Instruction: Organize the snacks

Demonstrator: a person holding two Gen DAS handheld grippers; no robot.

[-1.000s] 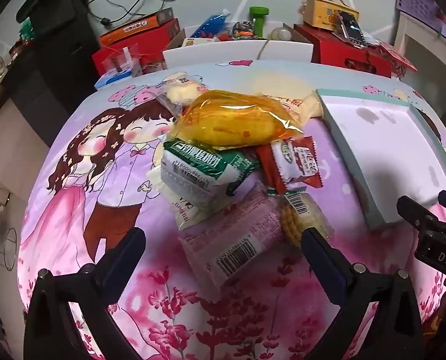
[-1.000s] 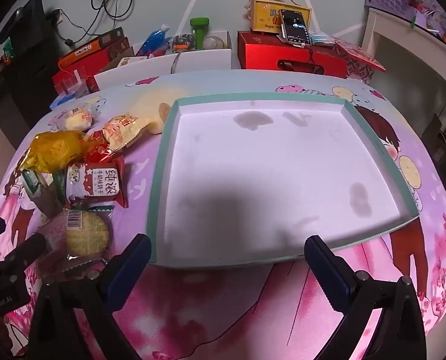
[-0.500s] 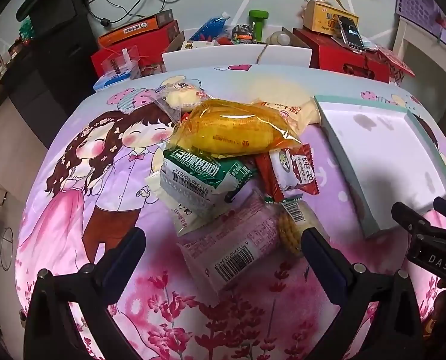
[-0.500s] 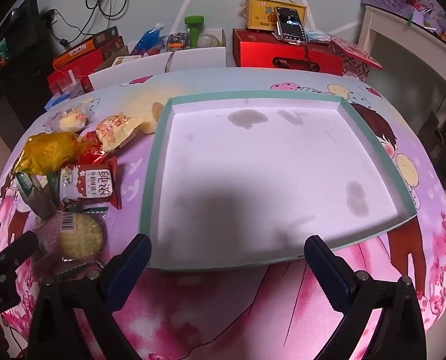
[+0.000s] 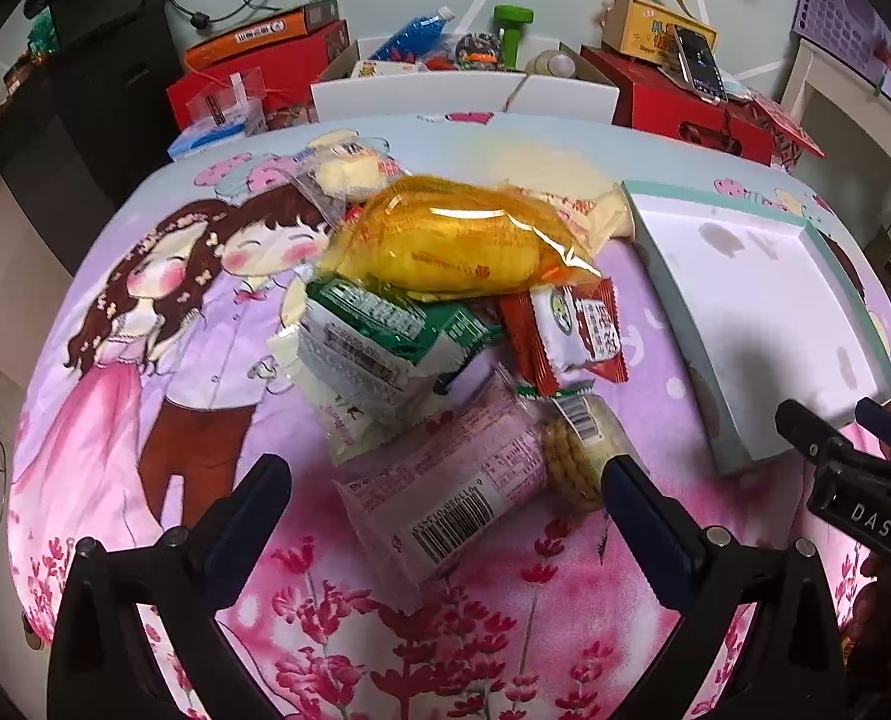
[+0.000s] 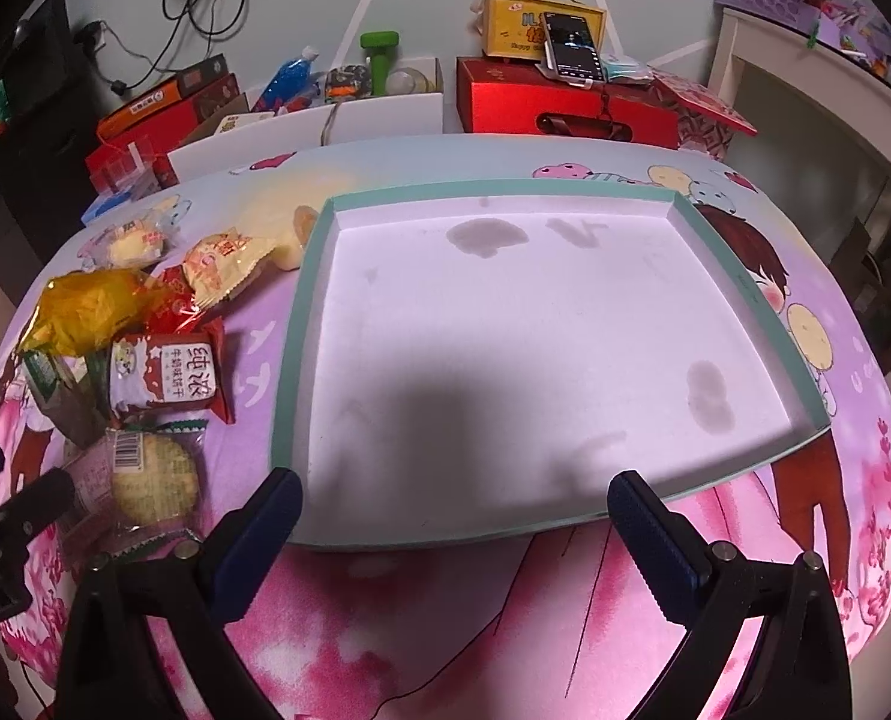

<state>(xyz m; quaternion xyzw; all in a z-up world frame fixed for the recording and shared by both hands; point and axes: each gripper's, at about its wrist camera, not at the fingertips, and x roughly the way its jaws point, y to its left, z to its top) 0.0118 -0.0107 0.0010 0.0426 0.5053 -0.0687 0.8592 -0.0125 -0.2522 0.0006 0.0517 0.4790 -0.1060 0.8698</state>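
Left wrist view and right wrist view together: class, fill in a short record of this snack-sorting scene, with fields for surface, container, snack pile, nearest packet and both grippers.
surface: cartoon-print pink and purple tablecloth
container: shallow white box lid with teal rim, nothing inside, grey stains on its floor
snack pile: heaped to the lid's left, none in it yet
top of pile: yellow clear-wrapped bread
nearest packet: pink barcode-printed wrapper, ahead of the left gripper
left gripper: jaws wide, holding nothing
right gripper: jaws wide, holding nothing, at the lid's near edge

Eight snack packets (image 5: 451, 246), one tray (image 6: 301, 324), two red boxes (image 6: 565, 105).
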